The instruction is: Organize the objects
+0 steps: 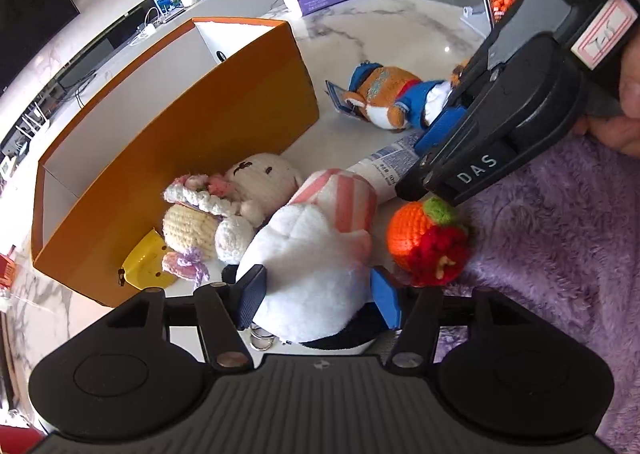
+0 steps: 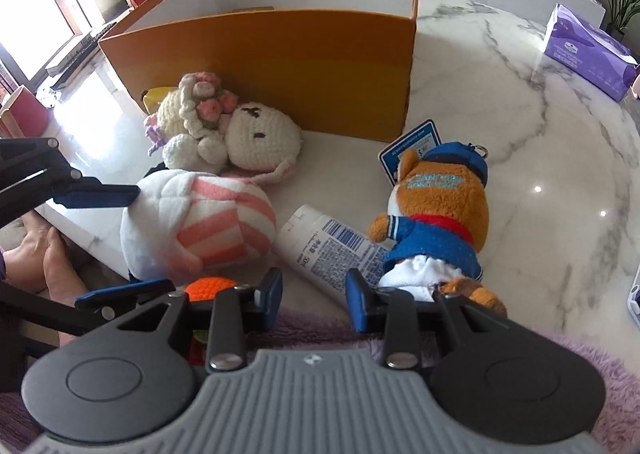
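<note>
L tongs (image 1: 318, 296) spread round pink-striped plush (image 1: 316, 250), pads not pressing. R tongs (image 2: 314, 294) spread over white tube (image 2: 324, 250) on tabletop (image 2: 540, 174), near orange box (image 2: 280, 66).

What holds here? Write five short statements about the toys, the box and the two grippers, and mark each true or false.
1. The orange box stands on the marble table. True.
2. The pink-striped plush lies inside the box. False: it lies on the table, between the left gripper's open fingers.
3. The white tube lies flat beside the fox plush. True.
4. The right gripper is clamped on the fox plush. False: its jaws are open, and the tube's end lies just ahead.
5. The crocheted doll stands upright. False: it lies on its side against the box.
</note>
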